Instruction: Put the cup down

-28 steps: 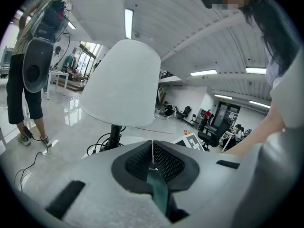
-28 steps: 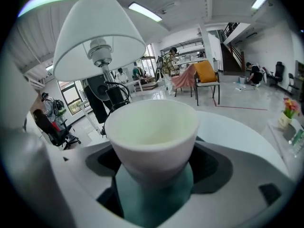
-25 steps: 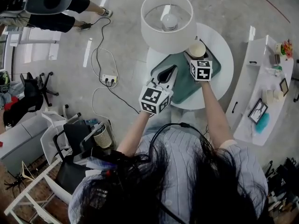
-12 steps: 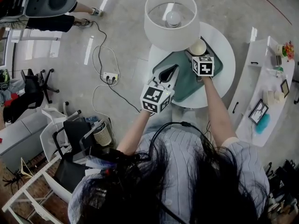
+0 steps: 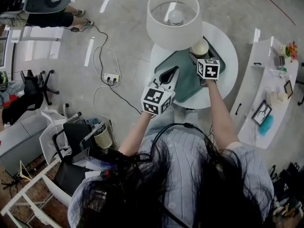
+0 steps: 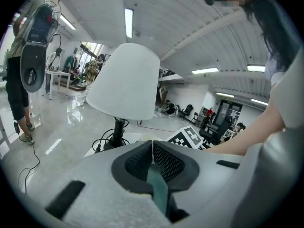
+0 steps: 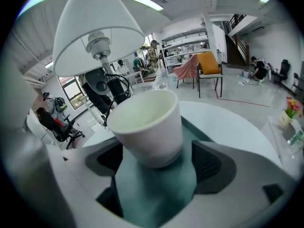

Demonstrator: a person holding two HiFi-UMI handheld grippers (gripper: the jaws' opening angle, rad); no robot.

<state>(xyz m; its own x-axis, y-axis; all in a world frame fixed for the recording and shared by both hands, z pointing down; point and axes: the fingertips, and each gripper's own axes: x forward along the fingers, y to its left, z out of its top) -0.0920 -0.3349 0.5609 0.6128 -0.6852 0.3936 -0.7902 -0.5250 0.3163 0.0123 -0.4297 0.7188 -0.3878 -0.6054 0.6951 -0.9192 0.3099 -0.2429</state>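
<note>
Toward the desk's (image 5: 229, 77) far edge, my right fingers (image 7: 211, 163) stand open around the cup (image 7: 147, 127), left fingers (image 6: 166, 163) closed; a skewed retreat could, I judge, topple it.

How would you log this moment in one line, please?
cup upright on teal cloth | right gripper open, jaws clear of cup | left gripper shut over cloth edge

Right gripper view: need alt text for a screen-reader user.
A white cup stands upright on a teal cloth between the open jaws of the right hand-held gripper. Behind it a white-shaded lamp stands on the round white table, with an open hall beyond.
</note>
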